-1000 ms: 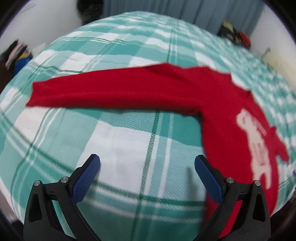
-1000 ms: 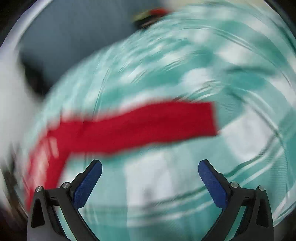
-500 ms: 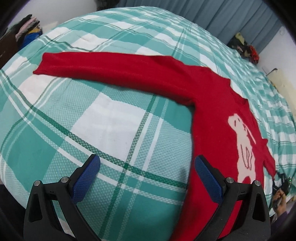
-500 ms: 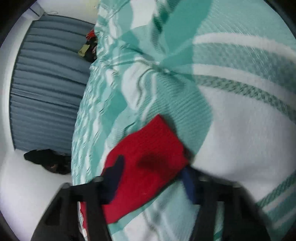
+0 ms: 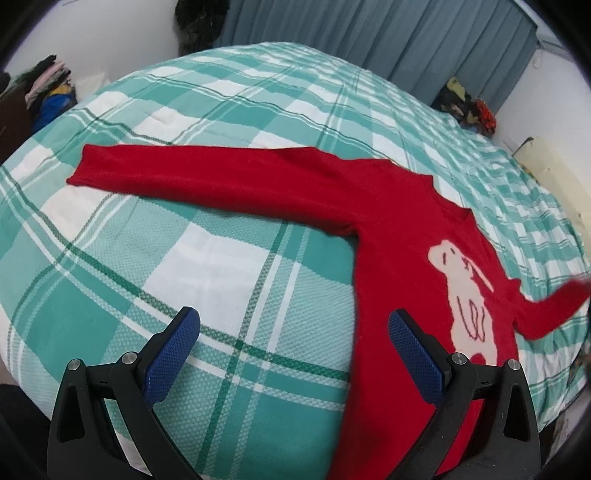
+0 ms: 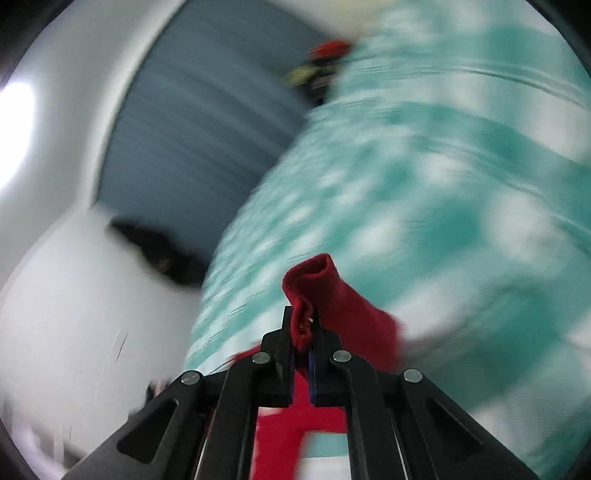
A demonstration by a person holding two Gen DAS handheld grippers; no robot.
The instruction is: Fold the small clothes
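Note:
A small red sweater [image 5: 399, 236] with a pink animal figure lies face up on a green and white checked bed cover [image 5: 207, 266]. Its left sleeve [image 5: 207, 173] stretches flat to the left. Its right sleeve [image 5: 554, 306] is lifted off the bed at the far right. My left gripper [image 5: 293, 350] is open and empty above the cover, next to the sweater's lower left side. My right gripper [image 6: 303, 336] is shut on the right sleeve's cuff [image 6: 314, 280] and holds it in the air. The right wrist view is blurred by motion.
Blue-grey curtains [image 5: 369, 40] hang behind the bed. Piles of clothes sit at the far left [image 5: 48, 88] and back right [image 5: 469, 107]. A dark object [image 5: 199, 22] stands by the wall. A pale box [image 5: 554, 173] is at the bed's right side.
My right gripper went down onto the right sleeve's cuff, shut on it and lifted it, swinging fast. My left gripper stayed open and shifted its view over the sweater.

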